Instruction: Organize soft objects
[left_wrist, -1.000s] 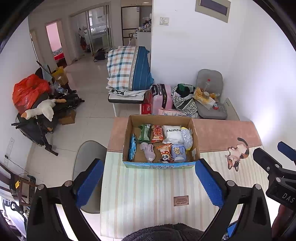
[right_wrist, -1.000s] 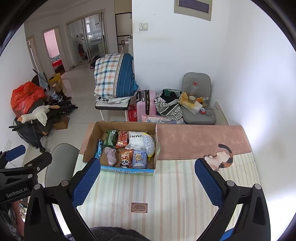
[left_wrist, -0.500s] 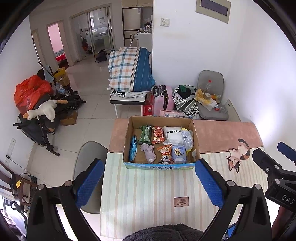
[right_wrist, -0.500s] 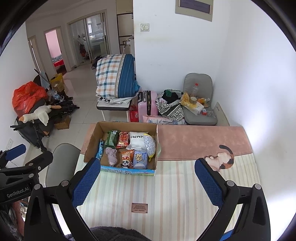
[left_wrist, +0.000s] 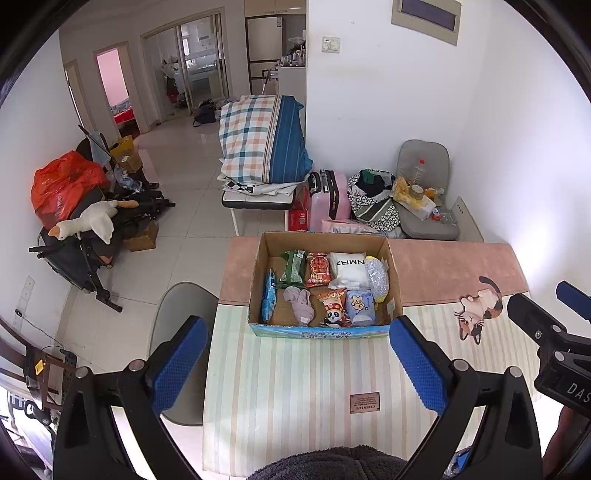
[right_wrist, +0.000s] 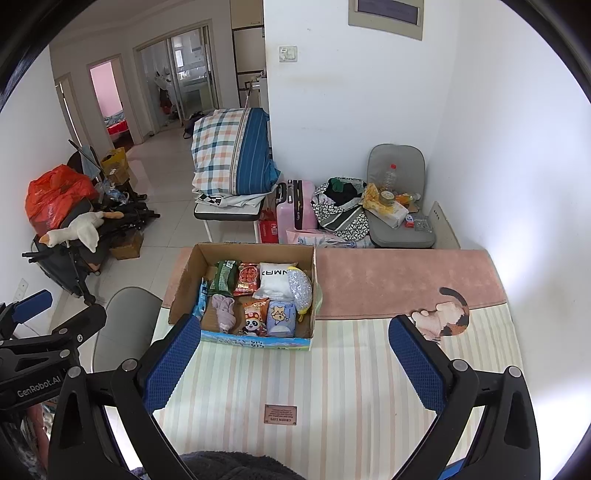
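A cardboard box stands on the striped table mat. It holds several soft packs: a grey cloth, a white pouch, a panda snack bag and a blue tissue pack. My left gripper is open and empty, held above the table short of the box. My right gripper is open and empty, to the right of the left one.
A cat-shaped coaster lies right of the box on a pink mat. A small label sits on the mat near me. A grey chair stands at the table's left edge. Clutter lines the floor beyond.
Both views have drifted slightly, with the box sitting a touch higher in frame. Both grippers stay open and empty.
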